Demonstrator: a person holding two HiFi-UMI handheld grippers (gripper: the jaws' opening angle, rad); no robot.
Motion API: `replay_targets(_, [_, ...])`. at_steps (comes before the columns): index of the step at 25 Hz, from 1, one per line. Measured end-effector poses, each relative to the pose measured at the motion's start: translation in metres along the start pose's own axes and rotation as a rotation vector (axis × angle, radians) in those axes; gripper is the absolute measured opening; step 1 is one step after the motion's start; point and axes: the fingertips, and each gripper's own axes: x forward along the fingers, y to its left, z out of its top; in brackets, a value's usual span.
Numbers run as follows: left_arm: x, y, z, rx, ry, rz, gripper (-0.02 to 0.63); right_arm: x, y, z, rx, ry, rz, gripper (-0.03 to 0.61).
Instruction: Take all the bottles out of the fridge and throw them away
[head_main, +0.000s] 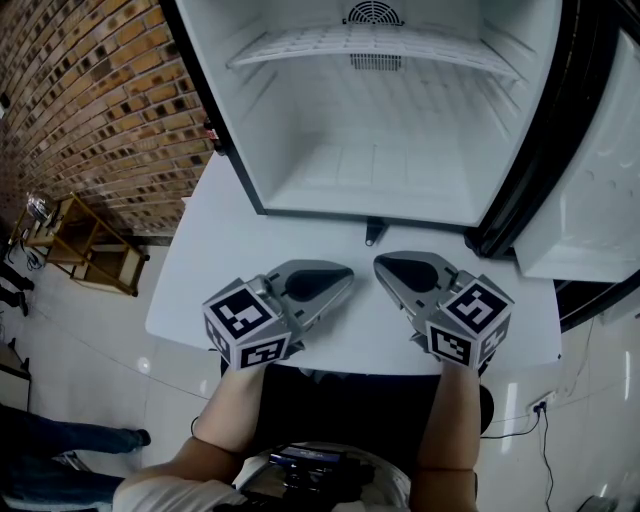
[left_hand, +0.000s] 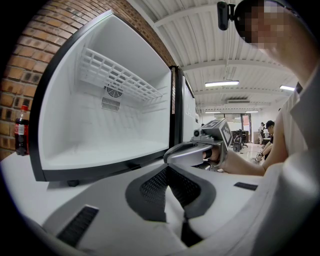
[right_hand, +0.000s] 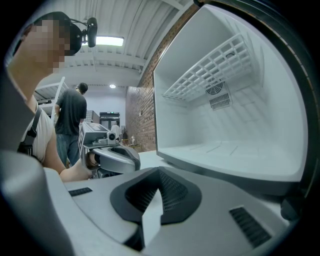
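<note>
A small white fridge (head_main: 300, 120) stands open on the white table (head_main: 210, 270); its inside shows only a wire shelf (head_main: 370, 45) and no bottles. One dark cola bottle (left_hand: 21, 131) with a red cap stands on the table outside the fridge's left wall, seen only in the left gripper view. My left gripper (head_main: 345, 277) and right gripper (head_main: 383, 265) rest side by side on the table in front of the fridge. Both are shut with nothing between their jaws. The left gripper view also shows the right gripper (left_hand: 192, 150), and the right gripper view the left gripper (right_hand: 120, 156).
The fridge door (head_main: 595, 180) hangs open at the right. A brick wall (head_main: 90, 90) runs along the left, with a wooden rack (head_main: 95, 250) on the floor below it. The table's near edge (head_main: 330, 362) is right at the person's body. Other people stand far behind.
</note>
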Motion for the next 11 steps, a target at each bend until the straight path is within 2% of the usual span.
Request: replay_targets(11, [0.0006, 0.0007, 0.0009, -0.003, -0.007, 0.0, 0.014, 0.0002, 0.0, 0.0033, 0.011, -0.014, -0.002, 0.0])
